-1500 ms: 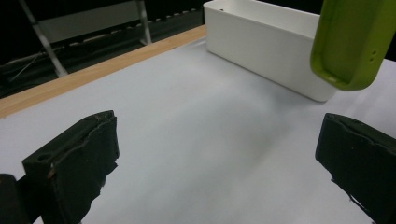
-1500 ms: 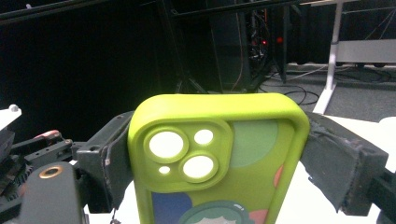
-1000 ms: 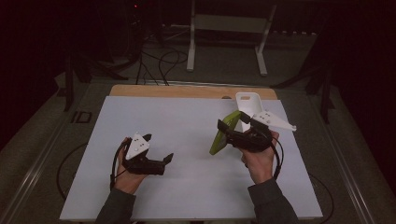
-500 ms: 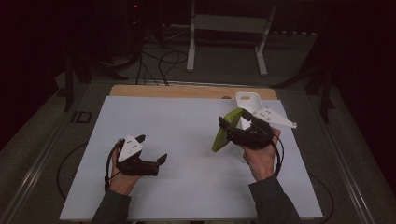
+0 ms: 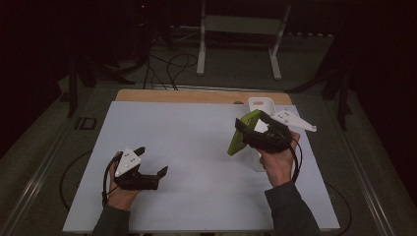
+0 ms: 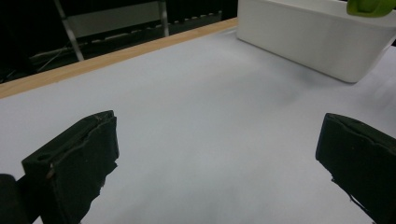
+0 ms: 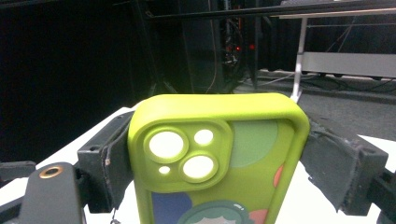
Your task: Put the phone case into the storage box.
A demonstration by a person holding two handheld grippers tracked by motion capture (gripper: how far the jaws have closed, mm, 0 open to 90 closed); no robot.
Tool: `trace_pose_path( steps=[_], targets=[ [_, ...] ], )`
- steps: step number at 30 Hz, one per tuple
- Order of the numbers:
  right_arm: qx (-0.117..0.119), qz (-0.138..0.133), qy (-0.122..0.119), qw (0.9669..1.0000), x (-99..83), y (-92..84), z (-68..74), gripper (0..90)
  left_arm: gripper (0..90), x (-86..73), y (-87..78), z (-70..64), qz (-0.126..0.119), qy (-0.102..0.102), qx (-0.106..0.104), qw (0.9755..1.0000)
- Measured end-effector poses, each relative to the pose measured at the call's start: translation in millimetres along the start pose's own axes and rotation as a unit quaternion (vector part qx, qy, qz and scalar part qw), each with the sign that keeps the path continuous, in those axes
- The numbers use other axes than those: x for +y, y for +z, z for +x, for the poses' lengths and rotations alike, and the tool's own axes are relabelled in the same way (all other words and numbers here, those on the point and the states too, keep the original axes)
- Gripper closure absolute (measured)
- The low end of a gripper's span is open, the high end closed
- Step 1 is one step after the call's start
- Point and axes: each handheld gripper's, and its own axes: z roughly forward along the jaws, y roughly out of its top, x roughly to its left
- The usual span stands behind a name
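1. The right tool (image 5: 246,130) was clamped across the width of a green phone case (image 5: 242,133), one jaw on each long edge. In the right gripper view the case (image 7: 219,158) stood upright with its camera cut-outs facing the camera. That grip looked square, so it was best left as it was.
2. The case hung tilted above the right half of the surface (image 5: 196,142), just left of the white bin (image 5: 260,104) at the far right. The likely step was a handover or a placing, so the case needed to travel level and slowly to avoid swinging in the jaws.
3. The left tool (image 5: 150,162) sat low at the near left, jaws wide apart and holding nothing; its own view showed bare surface (image 6: 205,116) between them. It was well apart from the case and needed to close that gap first.
4. If it took the case, it was wise to pinch the free lower end, clear of the right jaws, before the right tool let go.
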Motion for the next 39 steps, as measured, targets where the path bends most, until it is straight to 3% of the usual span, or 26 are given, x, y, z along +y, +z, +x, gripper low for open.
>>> trace_pose_path(
  steps=[6,12,28,39],
  targets=[
    [-0.011,0.003,-0.003,0.9999,1.2,2.0,-4.5,16.3,0.0,-7.8,-9.7,3.0,-0.022,0.002,0.028,0.9994],
    [-0.02,0.003,-0.005,0.9998,2.7,2.8,-7.6,16.3,0.0,-15.0,-15.9,6.8,-0.016,-0.002,0.04,0.999],
    [-0.037,-0.001,0.001,0.9993,8.0,0.9,-16.5,16.3,0.0,-28.6,-24.9,10.8,-0.001,-0.011,0.047,0.9988],
    [-0.048,-0.003,-0.004,0.9988,13.4,1.1,-20.2,16.3,0.0,-35.7,-32.9,12.6,-0.004,-0.019,0.055,0.9983]
  ],
)
